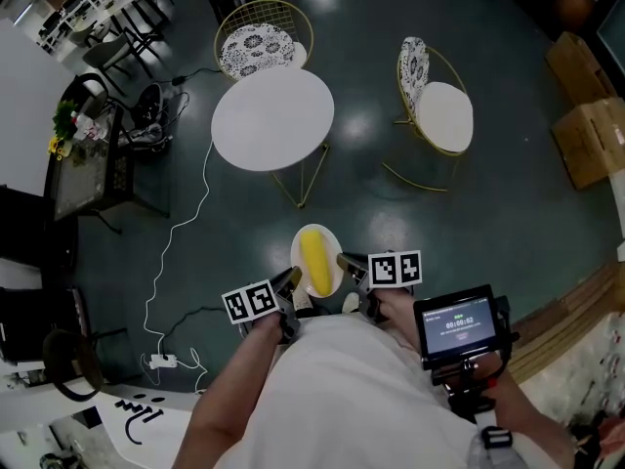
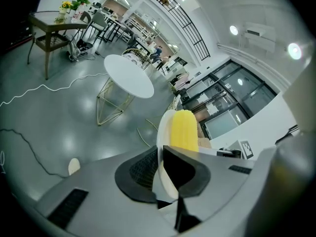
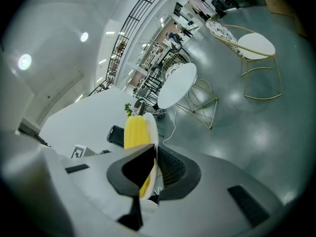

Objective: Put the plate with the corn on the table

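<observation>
Plate [image 1: 336, 244] with 1 corn cob [image 1: 314, 262] held in the air over the floor [image 1: 391, 223], close to the person. Left gripper [image 1: 289, 281] clamped on plate's left rim, right gripper [image 1: 345, 262] on right rim. Round white table [image 1: 272, 119] ahead, well apart.

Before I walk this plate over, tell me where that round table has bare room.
The round white table's top is bare all over. The gold wire chair with a patterned cushion borders its far side, the white-cushioned gold chair stands apart to its right. Crowded: the dark side table with flowers and white floor cable on the left.
</observation>
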`<state>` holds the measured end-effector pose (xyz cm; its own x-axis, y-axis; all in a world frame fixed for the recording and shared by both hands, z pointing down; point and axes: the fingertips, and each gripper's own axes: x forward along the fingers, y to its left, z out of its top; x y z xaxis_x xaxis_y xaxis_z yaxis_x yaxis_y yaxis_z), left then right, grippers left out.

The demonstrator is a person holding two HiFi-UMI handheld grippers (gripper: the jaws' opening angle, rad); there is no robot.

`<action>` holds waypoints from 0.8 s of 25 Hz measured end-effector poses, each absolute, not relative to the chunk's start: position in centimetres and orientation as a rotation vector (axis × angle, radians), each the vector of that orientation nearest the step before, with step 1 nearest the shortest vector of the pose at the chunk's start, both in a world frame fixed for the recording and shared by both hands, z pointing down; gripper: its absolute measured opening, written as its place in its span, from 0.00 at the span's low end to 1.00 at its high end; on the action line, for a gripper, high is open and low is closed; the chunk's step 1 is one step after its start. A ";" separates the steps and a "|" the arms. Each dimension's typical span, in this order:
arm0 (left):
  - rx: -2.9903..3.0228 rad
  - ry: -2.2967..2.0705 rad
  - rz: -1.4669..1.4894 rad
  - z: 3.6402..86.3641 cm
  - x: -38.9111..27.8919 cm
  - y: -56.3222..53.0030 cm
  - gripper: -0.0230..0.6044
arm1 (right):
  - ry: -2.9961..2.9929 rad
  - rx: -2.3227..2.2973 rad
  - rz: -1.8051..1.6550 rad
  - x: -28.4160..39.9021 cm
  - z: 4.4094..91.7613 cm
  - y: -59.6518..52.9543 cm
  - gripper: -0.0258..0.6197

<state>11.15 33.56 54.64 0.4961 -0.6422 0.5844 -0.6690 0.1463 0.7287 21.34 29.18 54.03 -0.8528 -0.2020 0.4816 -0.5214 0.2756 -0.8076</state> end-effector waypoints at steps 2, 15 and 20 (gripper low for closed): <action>1.539 -1.176 0.029 54.7 12.3 33.3 0.10 | -2.264 0.670 1.603 22.5 54.1 29.0 0.09; 1.547 -1.161 0.036 54.3 15.6 32.0 0.10 | -2.278 0.685 1.608 25.8 53.6 27.6 0.09; 1.545 -1.146 0.037 54.7 15.5 31.1 0.10 | -2.274 0.699 1.607 25.7 54.0 26.8 0.09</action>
